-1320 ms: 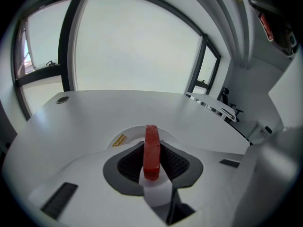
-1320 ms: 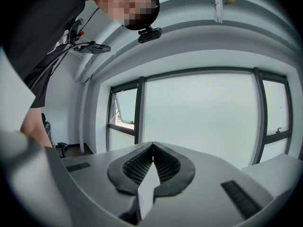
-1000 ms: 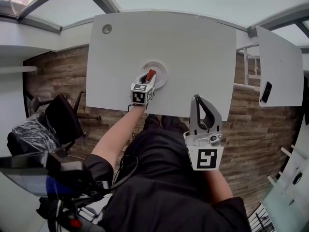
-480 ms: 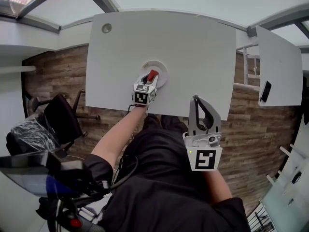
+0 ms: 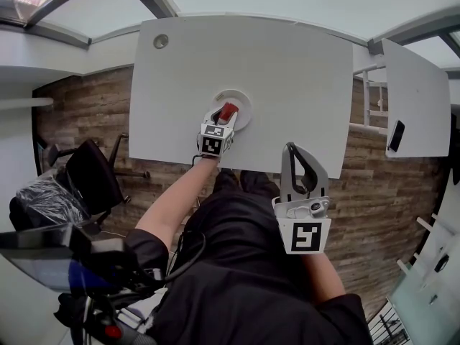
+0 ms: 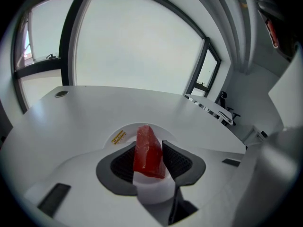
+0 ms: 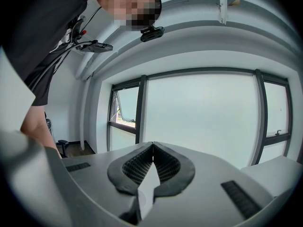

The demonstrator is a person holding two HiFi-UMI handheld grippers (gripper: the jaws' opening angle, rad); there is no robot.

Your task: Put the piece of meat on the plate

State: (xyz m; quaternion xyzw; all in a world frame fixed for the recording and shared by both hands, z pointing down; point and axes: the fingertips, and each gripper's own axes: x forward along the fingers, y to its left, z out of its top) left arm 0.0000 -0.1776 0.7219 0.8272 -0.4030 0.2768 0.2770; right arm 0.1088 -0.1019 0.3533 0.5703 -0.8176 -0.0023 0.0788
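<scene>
Left gripper view is showing the left claw (image 6: 149,144) with its two dark ribbed pads standing apart. The jaws have just been opening, and the grip is reading as released. A red, wedge-shaped piece of meat (image 6: 147,151) is standing upright between the pads, lying close against the right-hand pad. Whether it is touching that pad cannot be told.

The meat is resting on a small round white plate (image 6: 128,129), which is carrying a small yellow label (image 6: 118,136) on its left part. The plate is sitting on a white rectangular worktop (image 6: 85,110), near the edge closest to the person. A round grey cable port (image 6: 60,93) is showing in the worktop's far left corner.

Head view is showing the person's bare left forearm (image 5: 176,200) reaching from the body up to the left claw at the plate.

Right gripper view is showing the right claw (image 7: 152,146) clenched, with its pad tips meeting and nothing between them. In the head view this claw is hovering off the near edge of the worktop, above the person's lap and well apart from the plate.

Around the worktop, a wood-plank floor (image 5: 79,113) is showing. A black office chair (image 5: 90,175) is standing to the left. A second white table (image 5: 417,99) is standing to the right, with a dark flat phone (image 5: 395,136) lying on it.
</scene>
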